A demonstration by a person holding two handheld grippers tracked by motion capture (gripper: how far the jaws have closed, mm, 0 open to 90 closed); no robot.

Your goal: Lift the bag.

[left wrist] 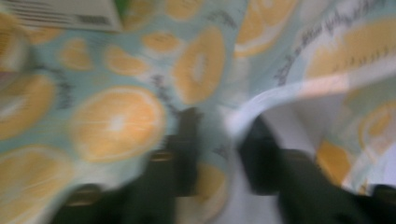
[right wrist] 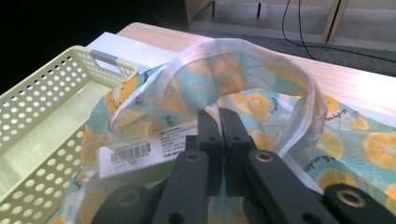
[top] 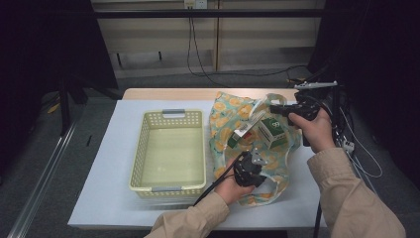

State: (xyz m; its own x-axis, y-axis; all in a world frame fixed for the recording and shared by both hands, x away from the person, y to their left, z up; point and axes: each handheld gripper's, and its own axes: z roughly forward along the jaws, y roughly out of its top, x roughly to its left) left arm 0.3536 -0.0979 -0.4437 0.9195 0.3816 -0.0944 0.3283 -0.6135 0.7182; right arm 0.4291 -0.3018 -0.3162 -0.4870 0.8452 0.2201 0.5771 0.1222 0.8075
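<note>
across the middle right of the high view we see the fruit-print cloth bag point(top: 233, 124) lying beside the yellow basket point(top: 168, 148), a green-and-white box point(top: 272, 131) on it; our left gripper point(top: 250, 166) sits low on the fabric, our right gripper point(top: 282, 110) at its upper edge. low centre of the left gripper view, blurred, the jaws stand apart around a fold, not yet pinching. lower centre of the right gripper view, the jaws are clamped on the bag's hem point(right wrist: 219, 112). we judge it light, limp and likely to sag; best taken at the hems.
</note>
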